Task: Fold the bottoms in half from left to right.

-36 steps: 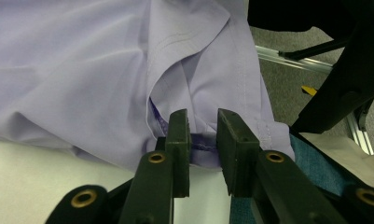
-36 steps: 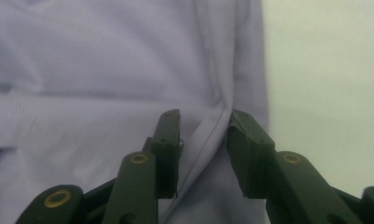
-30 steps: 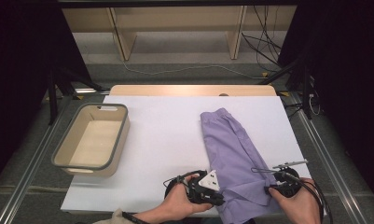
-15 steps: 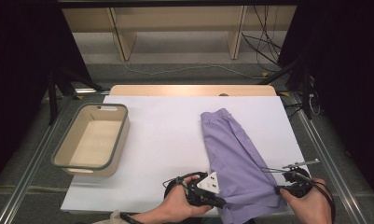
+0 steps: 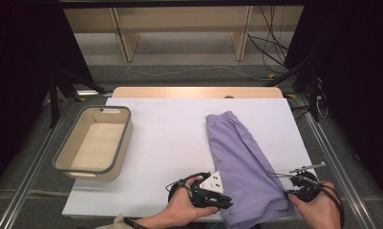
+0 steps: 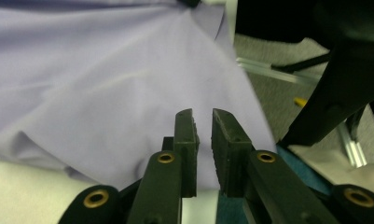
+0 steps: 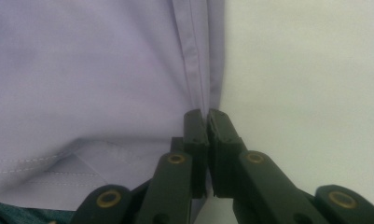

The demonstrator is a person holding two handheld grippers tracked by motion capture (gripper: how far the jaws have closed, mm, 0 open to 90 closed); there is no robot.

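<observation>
Along the near edge of the white surface, works the near end of the lilac garment with both tools. With the right gripper, jaws pressed together, pinches the garment's side seam at its near right corner. With the left gripper, has just been easing the jaws apart. Leaves a narrow gap between the pads, with cloth under and ahead of them but, as far as can be judged, none clamped.

Compared with a second ago, has drawn the near right corner outward toward the right edge. Leaves the hem wider and flatter, hanging a little over the near edge. Points to a spreading or smoothing step well along on this side, probably with a fresh grip by the left gripper due next.

Farther up, leaves the rest of the garment lying flat on the right half of the surface, narrow end toward the far edge. Toward the left edge, well apart from the cloth, finds an empty beige basket with a grey rim. Carries a small white label on its far rim, too small to read. Shows no brand or print on the cloth. Beyond the far edge, takes in wooden shelving and loose cables.
</observation>
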